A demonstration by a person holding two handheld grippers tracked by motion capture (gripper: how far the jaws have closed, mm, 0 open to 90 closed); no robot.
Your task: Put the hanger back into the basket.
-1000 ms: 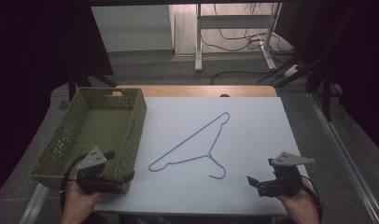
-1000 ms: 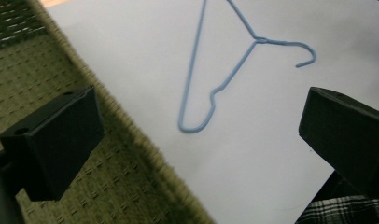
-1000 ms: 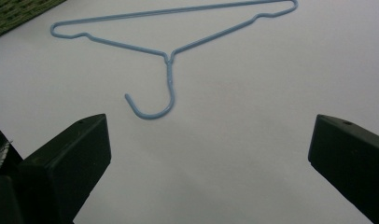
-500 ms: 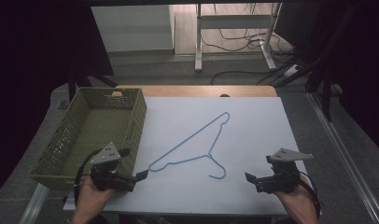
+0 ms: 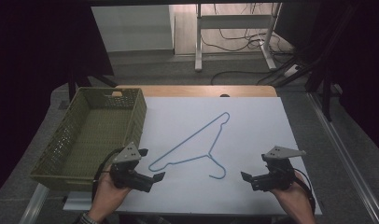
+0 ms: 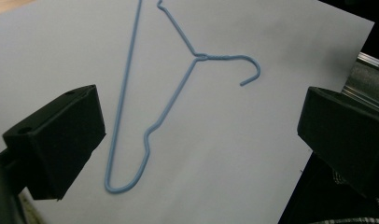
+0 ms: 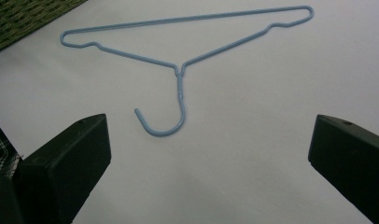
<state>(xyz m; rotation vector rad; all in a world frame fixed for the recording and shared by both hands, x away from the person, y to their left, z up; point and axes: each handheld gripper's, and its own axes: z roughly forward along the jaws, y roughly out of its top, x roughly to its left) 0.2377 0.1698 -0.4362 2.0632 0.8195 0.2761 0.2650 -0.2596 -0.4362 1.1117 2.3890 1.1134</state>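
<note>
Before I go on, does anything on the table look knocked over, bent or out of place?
Nothing stands out. The light blue wire hanger lies flat and unbent on the white table sheet; the olive green plastic basket sits upright at its left edge. Both tools are open, holding nothing.

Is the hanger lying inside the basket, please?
No, the hanger lies flat on the white sheet to the right of the basket, which holds nothing.
</note>
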